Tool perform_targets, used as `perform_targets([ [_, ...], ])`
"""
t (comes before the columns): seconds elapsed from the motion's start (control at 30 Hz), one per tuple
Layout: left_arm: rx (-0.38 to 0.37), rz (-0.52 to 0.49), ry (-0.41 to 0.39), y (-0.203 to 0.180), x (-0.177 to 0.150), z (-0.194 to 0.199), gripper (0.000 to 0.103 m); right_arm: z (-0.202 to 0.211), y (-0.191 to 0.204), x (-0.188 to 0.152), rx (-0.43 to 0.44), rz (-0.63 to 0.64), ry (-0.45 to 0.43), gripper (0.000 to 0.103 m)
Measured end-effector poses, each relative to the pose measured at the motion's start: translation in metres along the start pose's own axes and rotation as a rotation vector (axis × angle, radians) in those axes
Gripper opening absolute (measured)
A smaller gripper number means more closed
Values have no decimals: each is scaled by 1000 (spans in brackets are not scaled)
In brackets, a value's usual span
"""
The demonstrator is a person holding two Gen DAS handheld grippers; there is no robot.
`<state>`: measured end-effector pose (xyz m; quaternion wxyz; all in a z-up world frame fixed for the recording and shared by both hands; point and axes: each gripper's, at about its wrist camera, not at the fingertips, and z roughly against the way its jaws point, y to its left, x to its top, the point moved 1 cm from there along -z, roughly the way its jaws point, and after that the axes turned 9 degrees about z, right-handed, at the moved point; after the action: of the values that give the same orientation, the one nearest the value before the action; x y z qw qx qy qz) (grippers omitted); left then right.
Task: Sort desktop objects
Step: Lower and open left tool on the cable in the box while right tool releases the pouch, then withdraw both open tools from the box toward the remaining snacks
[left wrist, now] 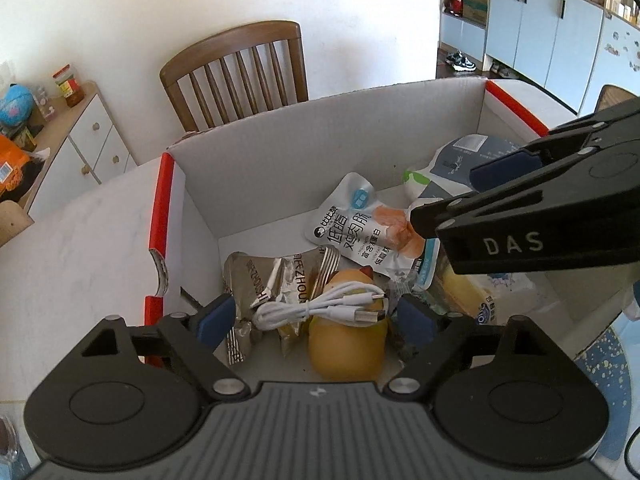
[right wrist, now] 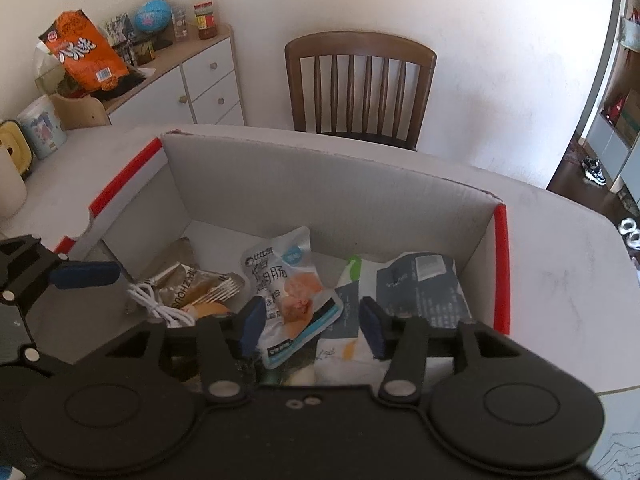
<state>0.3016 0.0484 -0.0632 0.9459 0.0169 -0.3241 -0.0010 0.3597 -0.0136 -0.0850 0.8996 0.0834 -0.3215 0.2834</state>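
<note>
Left claw [left wrist: 316,320] spread, nothing pinched, over white cable [left wrist: 320,308] lying on yellow toy [left wrist: 348,344] inside box [left wrist: 320,144]. Right claw [right wrist: 312,328] spread above snack pouch [right wrist: 288,292], same box.

A white marble-look table [right wrist: 560,280] is seen, with an open white cardboard box [right wrist: 320,184] with red edges set directly on it. At the table's far left edge in the right wrist view, a pale printed canister [right wrist: 42,126] and a yellow-and-black item [right wrist: 16,146] are stood close together; a cream rounded object [right wrist: 10,186] is placed just in front of them.
</note>
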Motion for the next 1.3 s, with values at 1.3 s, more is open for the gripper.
perform_targets([
  [1.3, -68, 80, -201, 2, -12, 89, 103, 108, 3, -13, -33, -54, -176, 78],
])
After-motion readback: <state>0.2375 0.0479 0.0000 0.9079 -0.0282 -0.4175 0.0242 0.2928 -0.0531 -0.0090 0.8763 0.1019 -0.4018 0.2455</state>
